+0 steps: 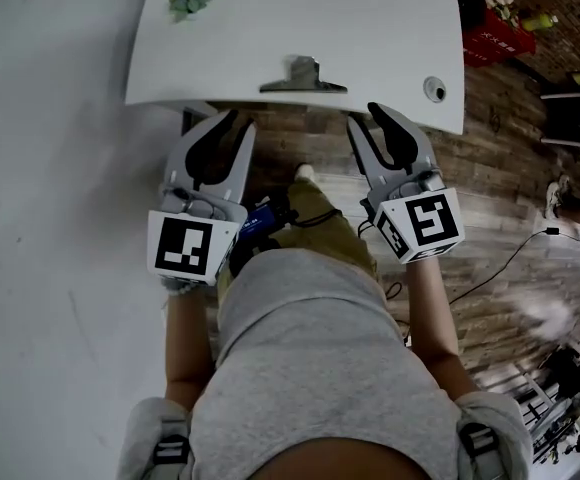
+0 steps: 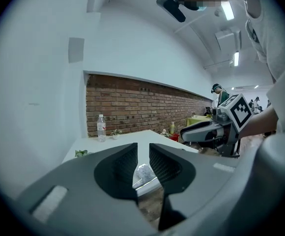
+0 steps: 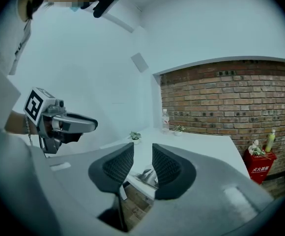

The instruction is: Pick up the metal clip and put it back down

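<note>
- The table (image 1: 370, 28) runs off the head view's top edge.
- Jaws half hide the metal clip (image 3: 148, 174) in the right gripper view.

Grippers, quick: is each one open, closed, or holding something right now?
Left gripper: open, holding nothing.
Right gripper: open, holding nothing.

Indoor workroom or lab: plain white table (image 1: 390, 28), exposed red-brick wall (image 3: 221, 102), wood-plank floor (image 1: 505, 158) with loose black cable (image 1: 500, 263), ceiling strip lights (image 2: 227, 11).
</note>
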`<state>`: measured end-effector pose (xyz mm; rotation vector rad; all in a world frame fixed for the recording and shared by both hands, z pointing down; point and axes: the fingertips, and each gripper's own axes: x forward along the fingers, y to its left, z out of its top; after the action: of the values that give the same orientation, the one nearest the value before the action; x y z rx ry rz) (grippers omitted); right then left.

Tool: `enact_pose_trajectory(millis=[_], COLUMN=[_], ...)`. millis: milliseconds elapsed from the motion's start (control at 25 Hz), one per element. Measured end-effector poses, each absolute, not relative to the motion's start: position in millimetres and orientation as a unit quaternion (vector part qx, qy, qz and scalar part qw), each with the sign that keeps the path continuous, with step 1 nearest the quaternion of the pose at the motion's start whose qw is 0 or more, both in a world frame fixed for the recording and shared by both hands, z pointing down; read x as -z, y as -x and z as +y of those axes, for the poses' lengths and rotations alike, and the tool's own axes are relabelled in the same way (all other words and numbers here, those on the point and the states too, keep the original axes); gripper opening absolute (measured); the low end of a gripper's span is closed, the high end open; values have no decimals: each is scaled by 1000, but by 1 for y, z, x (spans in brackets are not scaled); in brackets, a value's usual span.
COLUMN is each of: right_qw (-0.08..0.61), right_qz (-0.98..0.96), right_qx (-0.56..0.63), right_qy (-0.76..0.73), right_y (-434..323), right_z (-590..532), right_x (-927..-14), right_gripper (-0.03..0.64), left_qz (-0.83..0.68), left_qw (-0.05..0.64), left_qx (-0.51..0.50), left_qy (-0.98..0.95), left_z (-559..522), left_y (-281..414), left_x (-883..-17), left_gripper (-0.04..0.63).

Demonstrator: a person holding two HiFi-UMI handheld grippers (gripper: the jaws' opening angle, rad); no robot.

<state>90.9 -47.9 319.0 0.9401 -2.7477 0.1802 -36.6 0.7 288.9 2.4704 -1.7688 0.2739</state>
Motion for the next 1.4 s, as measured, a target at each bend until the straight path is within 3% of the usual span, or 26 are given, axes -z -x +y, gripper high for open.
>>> enact_pose_trajectory(millis=[600,1400], right_qw=[113,129], right_qz=[-952,-957], right_qx=[-64,-75], right_qy=[-276,-249], right_y=[-85,-70], right_z=[-125,-131], right_x=[-318,-328], right_gripper=[114,114], left_qz=[-611,-629], left_qw=[68,71], left_qx=[-108,-98], left_qy=[-781,-768], left_z=[-62,-67], left_y=[39,48], left_x=[-292,-293], left_gripper=[74,81])
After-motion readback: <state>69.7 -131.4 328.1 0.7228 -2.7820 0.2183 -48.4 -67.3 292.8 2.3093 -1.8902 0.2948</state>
